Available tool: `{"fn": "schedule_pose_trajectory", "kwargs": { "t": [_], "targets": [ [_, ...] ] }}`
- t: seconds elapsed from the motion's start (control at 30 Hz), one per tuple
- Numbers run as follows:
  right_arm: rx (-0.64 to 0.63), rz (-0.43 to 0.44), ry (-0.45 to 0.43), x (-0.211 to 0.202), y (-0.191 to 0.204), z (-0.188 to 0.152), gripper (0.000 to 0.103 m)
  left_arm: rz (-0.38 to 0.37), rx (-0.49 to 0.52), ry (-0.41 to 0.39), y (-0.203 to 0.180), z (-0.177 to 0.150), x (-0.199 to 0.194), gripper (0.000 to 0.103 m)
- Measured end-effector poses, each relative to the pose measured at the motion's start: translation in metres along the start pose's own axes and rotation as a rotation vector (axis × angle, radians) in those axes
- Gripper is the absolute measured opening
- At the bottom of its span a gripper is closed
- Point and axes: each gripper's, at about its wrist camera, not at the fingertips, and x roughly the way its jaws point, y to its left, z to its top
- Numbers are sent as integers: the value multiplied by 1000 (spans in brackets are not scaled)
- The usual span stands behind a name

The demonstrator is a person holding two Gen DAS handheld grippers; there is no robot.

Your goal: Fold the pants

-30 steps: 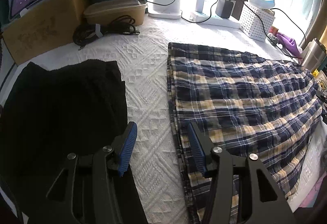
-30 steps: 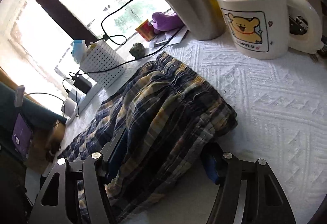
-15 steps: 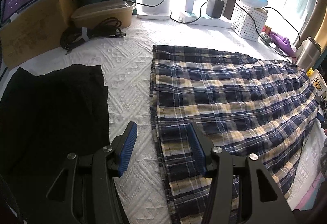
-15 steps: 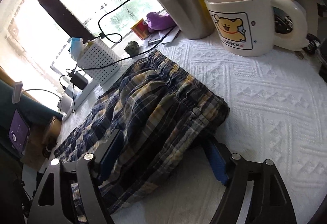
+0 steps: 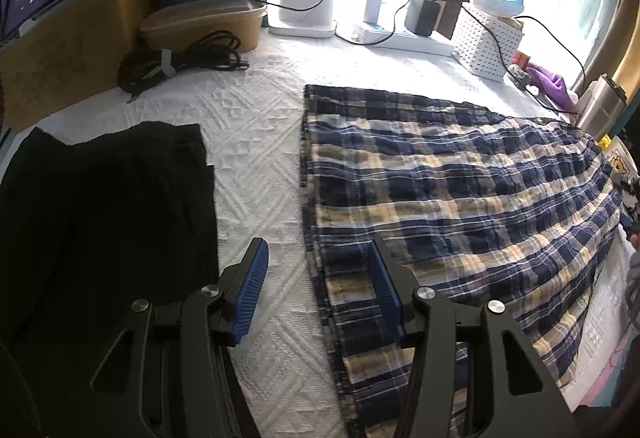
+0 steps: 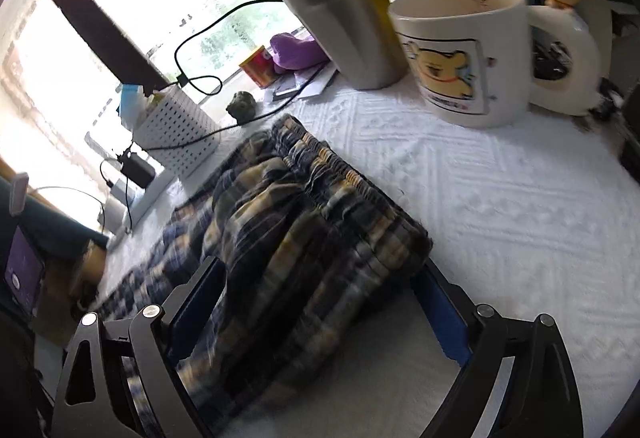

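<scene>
The left gripper stands wide apart and grips nothing, straddling the near left hem of the plaid pants, which lie flat on the white textured cloth. The right gripper, also spread wide, brackets the pants' bunched elastic waistband near a bear mug.

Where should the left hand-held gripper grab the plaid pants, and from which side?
Probably the hem edge of the plaid pants, right where the left hand-held gripper already straddles it. That edge lies flat and straight on the white cloth, so come in low from the bare-cloth side, one finger sliding under, one over.
</scene>
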Motion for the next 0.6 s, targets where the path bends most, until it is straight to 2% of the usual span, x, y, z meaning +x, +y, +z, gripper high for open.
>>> {"fn": "schedule_pose_trajectory", "kwargs": {
  "t": [0.17,0.23,0.27,0.3,0.4,0.6],
  "targets": [
    [81,62,-32,14,-4,12,95,21,-18,2,7,0,-1,51],
    [98,79,-21,20,-5,14,76,27,-21,5,8,0,0,51],
    [113,98,6,27,-6,13,52,28,-21,6,8,0,0,51],
    [128,119,18,32,-7,12,43,29,-20,6,8,0,0,51],
    [110,136,14,32,-3,10,36,27,-15,-2,5,0,-3,51],
    [59,141,-7,19,9,9,33,23,-11,-17,2,-1,-10,51]
  ]
}}
